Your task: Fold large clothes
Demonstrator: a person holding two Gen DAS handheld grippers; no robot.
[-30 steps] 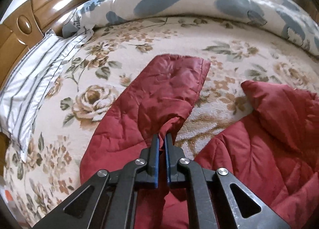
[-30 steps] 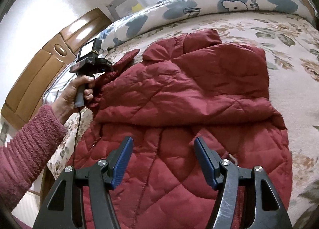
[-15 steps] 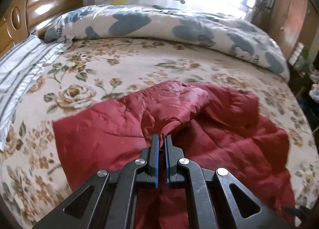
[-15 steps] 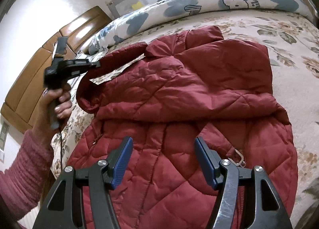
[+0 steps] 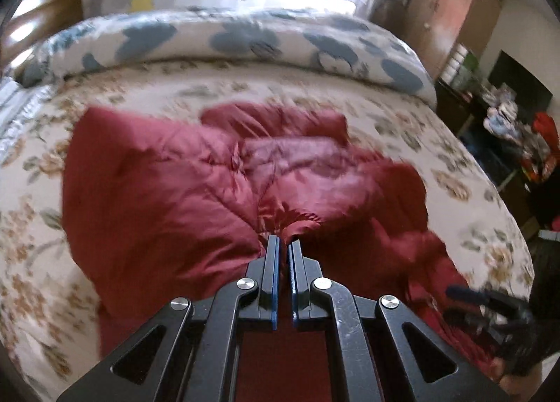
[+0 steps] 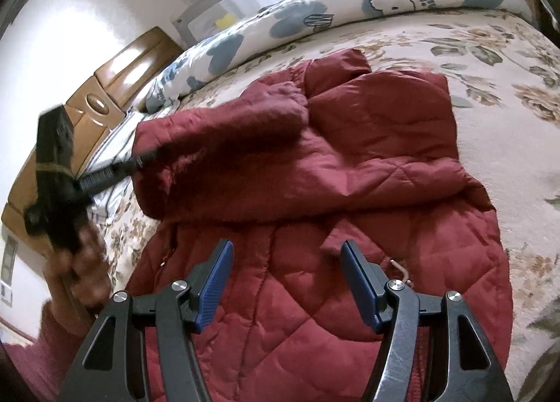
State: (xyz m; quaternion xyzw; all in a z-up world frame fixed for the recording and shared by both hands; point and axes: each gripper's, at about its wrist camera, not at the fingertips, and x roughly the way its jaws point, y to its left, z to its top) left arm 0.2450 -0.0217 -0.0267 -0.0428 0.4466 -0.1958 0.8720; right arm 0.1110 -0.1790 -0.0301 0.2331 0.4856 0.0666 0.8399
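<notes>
A dark red quilted jacket (image 6: 350, 164) lies spread on the floral bed cover. My left gripper (image 5: 284, 242) is shut on the cuff of its sleeve (image 5: 297, 223) and holds that sleeve (image 6: 224, 129) lifted over the jacket's body. From the right wrist view the left gripper (image 6: 140, 160) shows at the left, held by a hand. My right gripper (image 6: 283, 251) hovers open above the jacket's lower part, nothing between its blue pads. The right gripper (image 5: 490, 311) also appears blurred at the lower right of the left wrist view.
A rolled white duvet (image 6: 350, 6) with blue flowers lies along the far side of the bed. A wooden headboard (image 6: 105, 87) and a striped pillow (image 6: 108, 153) are at the left. A wardrobe (image 5: 455, 13) and a cluttered shelf (image 5: 507, 122) stand beyond the bed's right side.
The left gripper has carried the sleeve up and to the right, from beside the jacket to over its body. The right gripper has stayed in place, still open.
</notes>
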